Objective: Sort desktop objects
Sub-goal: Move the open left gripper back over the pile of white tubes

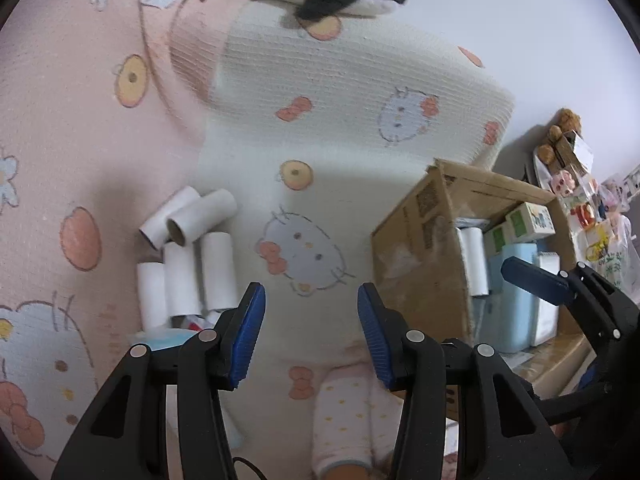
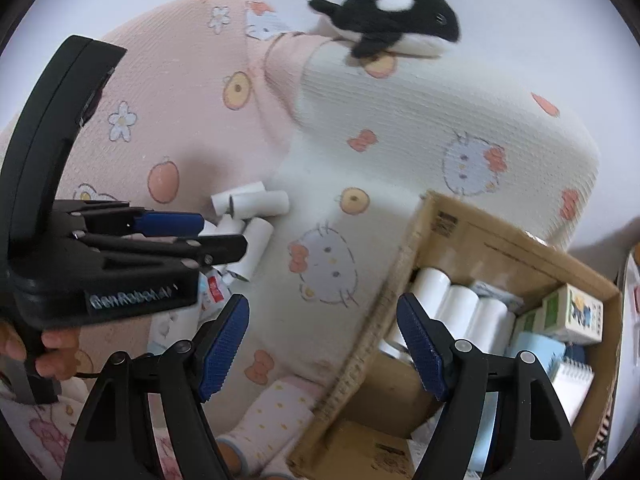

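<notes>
Both claws empty over the bed, between tubes and box.
Left claw (image 1: pixel 311 330) and right claw (image 2: pixel 322 346) gape, holding nothing; loose tubes (image 1: pixel 188 256) lie at 9 o'clock, the box (image 2: pixel 516 264) at 3 for sorting.

The cream-and-pink waffle-knit cartoon-print cloth (image 1: pixel 328 92) looks soft and ribbed. White paper tubes (image 1: pixel 200 264) are matt, smooth. The brown corrugated cardboard box (image 2: pixel 500 236) looks rough, dull. The black-and-white plush orca (image 2: pixel 394 10) is fuzzy.

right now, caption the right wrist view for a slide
Open right gripper hovers between loose paper tubes and a cardboard box of sorted items.
</notes>
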`<state>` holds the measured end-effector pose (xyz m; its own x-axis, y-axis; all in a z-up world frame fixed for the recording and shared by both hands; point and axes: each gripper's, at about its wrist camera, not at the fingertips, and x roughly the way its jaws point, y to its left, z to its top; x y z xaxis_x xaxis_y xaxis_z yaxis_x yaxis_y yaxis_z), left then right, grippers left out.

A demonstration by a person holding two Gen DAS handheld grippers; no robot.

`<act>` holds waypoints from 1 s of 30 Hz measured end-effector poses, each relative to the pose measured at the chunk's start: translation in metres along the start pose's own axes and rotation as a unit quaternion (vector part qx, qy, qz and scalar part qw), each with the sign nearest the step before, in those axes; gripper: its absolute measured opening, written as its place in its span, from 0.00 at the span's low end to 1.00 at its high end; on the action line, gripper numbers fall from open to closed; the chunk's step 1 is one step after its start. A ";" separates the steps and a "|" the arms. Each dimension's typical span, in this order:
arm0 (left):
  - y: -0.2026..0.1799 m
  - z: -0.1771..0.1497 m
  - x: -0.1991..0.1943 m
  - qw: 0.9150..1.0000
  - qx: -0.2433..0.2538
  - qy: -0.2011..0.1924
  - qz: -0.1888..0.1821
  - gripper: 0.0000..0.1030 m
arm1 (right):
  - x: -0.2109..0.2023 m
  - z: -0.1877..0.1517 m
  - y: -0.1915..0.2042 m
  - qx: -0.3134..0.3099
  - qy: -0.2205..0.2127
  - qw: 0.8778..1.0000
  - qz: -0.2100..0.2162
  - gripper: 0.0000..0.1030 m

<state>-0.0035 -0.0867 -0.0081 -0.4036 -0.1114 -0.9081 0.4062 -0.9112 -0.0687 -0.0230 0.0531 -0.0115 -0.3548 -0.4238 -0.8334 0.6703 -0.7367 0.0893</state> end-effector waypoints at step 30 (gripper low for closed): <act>0.139 -0.009 0.044 0.991 -0.107 0.036 0.076 0.51 | 0.141 0.010 0.085 -0.024 0.031 0.997 0.068 0.72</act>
<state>0.0422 -0.2148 -0.0615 -0.2690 -0.2047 -0.9411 0.6250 -0.7806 -0.0088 -0.0221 -0.0746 -0.1162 -0.2186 -0.4845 -0.8470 0.7402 -0.6479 0.1796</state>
